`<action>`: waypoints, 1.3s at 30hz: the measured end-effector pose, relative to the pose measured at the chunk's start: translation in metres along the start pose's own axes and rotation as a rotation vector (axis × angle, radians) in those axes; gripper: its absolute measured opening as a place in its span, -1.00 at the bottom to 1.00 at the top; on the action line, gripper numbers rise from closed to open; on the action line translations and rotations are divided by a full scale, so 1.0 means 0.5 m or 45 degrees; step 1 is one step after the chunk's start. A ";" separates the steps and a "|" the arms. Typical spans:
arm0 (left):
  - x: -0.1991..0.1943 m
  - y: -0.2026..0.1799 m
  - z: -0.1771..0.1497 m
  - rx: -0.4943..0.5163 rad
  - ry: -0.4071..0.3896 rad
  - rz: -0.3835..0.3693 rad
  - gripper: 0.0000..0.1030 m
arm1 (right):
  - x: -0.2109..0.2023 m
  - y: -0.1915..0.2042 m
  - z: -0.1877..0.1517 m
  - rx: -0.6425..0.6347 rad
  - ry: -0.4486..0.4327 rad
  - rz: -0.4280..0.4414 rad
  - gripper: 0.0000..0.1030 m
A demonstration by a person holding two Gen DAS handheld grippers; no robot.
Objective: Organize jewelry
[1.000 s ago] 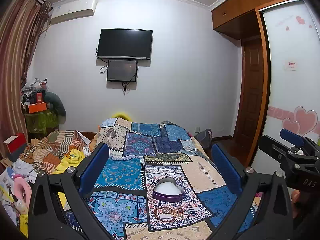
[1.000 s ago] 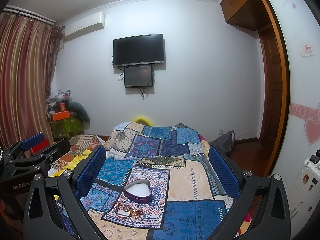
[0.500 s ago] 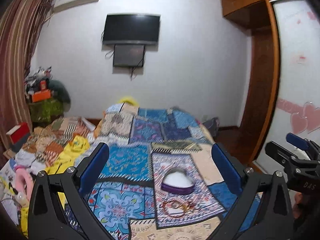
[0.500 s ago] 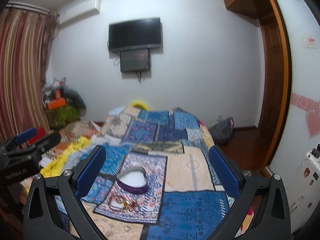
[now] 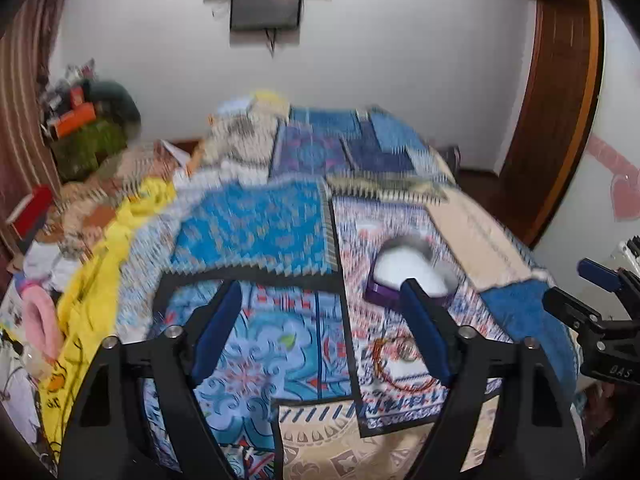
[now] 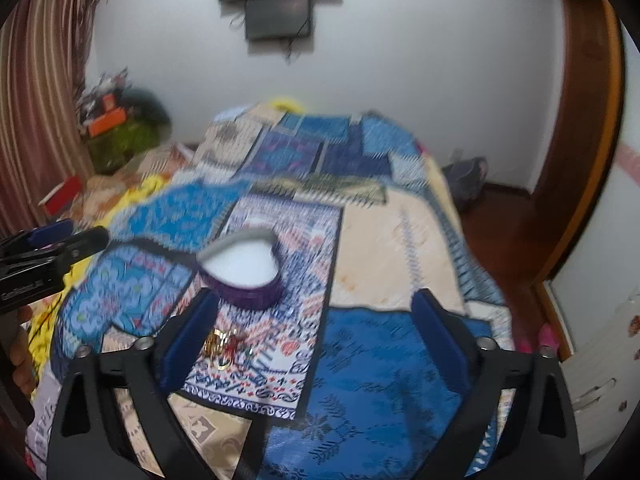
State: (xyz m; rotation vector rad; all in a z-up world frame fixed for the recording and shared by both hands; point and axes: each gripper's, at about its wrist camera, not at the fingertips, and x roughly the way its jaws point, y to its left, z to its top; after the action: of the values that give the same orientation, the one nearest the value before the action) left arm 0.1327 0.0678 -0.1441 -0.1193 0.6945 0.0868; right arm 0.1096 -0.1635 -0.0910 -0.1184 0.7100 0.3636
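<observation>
Jewelry and a heart-shaped box on a patchwork bedspread

The jewelry [image 6: 226, 346], a small blurred tangle of gold rings, red bits and a thin reddish bangle [image 5: 404, 364], lies on a patterned panel of the bedspread [image 6: 400, 248], just nearer than the purple heart-shaped box [image 6: 244, 272] with its white lining. The left gripper [image 5: 320, 332] and right gripper [image 6: 316, 344] hover above the bed, jaws wide and empty, having just been closing a little.
</observation>
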 end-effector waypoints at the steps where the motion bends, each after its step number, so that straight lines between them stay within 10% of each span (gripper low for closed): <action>1: 0.013 0.001 -0.007 0.002 0.029 -0.014 0.40 | 0.014 0.001 -0.005 -0.006 0.035 0.018 0.62; 13: 0.111 0.003 -0.065 -0.036 0.298 -0.190 -0.35 | 0.099 0.011 -0.023 -0.023 0.200 0.169 0.00; 20: 0.098 -0.061 -0.073 0.084 0.283 -0.302 -0.44 | 0.118 0.011 -0.029 -0.020 0.241 0.204 -0.13; 24: 0.107 -0.082 -0.073 0.111 0.303 -0.364 -0.83 | 0.122 0.007 -0.031 -0.014 0.252 0.223 -0.18; 39: 0.142 -0.112 -0.081 0.187 0.348 -0.348 -0.84 | 0.132 0.004 -0.032 0.003 0.275 0.280 -0.23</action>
State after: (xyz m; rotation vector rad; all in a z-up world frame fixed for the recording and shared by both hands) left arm 0.1682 0.0094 -0.2160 -0.0849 0.9483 -0.2465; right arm 0.1451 -0.1463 -0.1465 -0.0781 0.9406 0.5662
